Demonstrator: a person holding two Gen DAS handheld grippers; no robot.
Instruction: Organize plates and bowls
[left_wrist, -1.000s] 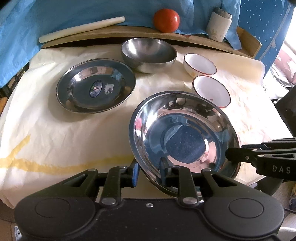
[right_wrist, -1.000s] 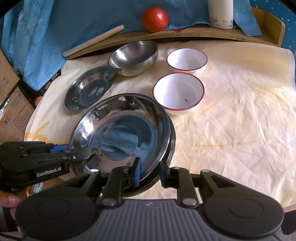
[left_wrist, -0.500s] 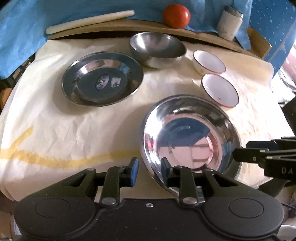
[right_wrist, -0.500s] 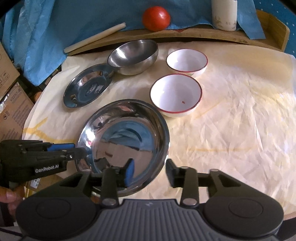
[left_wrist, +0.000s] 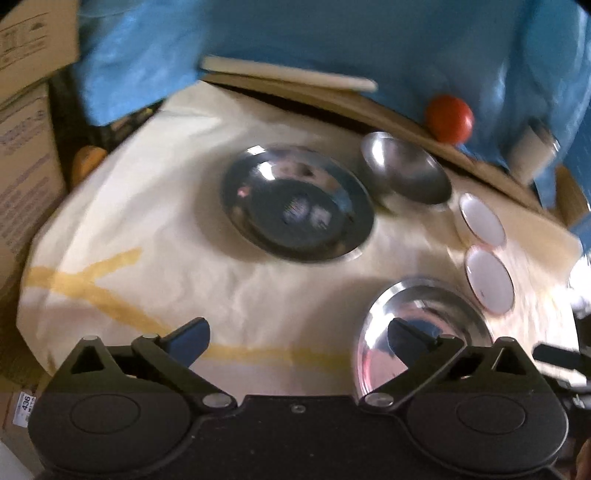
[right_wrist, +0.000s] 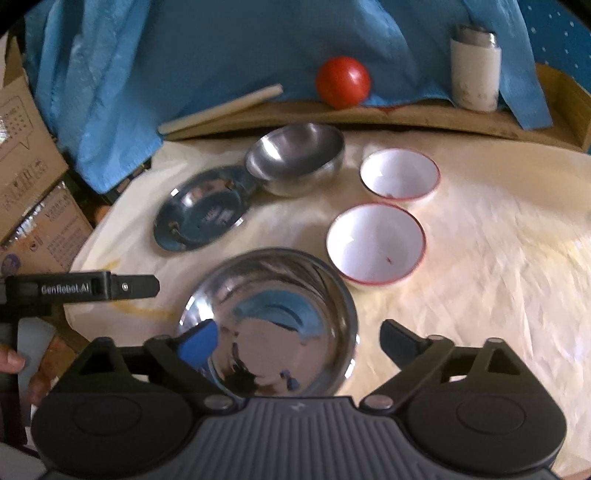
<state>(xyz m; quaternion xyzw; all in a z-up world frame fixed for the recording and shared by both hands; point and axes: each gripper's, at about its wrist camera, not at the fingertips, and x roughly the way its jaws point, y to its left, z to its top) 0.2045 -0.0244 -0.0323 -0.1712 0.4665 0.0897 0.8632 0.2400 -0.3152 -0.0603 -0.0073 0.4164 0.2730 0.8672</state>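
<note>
Right gripper (right_wrist: 299, 338): jaws spread wide and opening, pads clear of everything, nothing gripped. The near steel plate (right_wrist: 269, 321) lies flat on the cream table cover (right_wrist: 480, 295) between and just beyond the fingers; the left blue pad overlaps its near-left rim in view, not pressing it.

Left gripper (left_wrist: 299, 338): also wide and opening, holding nothing. Only bare cover w/ a yellow stripe between its fingers; the near steel plate (left_wrist: 424, 325) sits partly behind its right finger. Left-wrist view is motion-blurred.

Near steel plate: round, shallow, mirror-polished, raised rim, reflecting blue cloth and the gripper. Looks like a single plate, but can't rule out a second under it.

Further out: far steel plate (right_wrist: 203, 214) w/ a sticker in its centre, text too small to read. Deep steel bowl (right_wrist: 295, 162) touches or overlaps its far-right edge. Two white bowls w/ red rims, near white bowl (right_wrist: 376, 243) just right of the near plate, far white bowl (right_wrist: 400, 173) behind it, apart.

Back ledge: red ball (right_wrist: 343, 81), pale stick (right_wrist: 221, 109), white cylinder (right_wrist: 476, 70), blue cloth (right_wrist: 184, 55) behind.

Writing: "GenRobot.AI" on the left gripper's side in the right-wrist view; "436" on a tag (left_wrist: 26, 402) at lower left. Cardboard boxes (right_wrist: 26, 147) on the left have print, unreadable.
</note>
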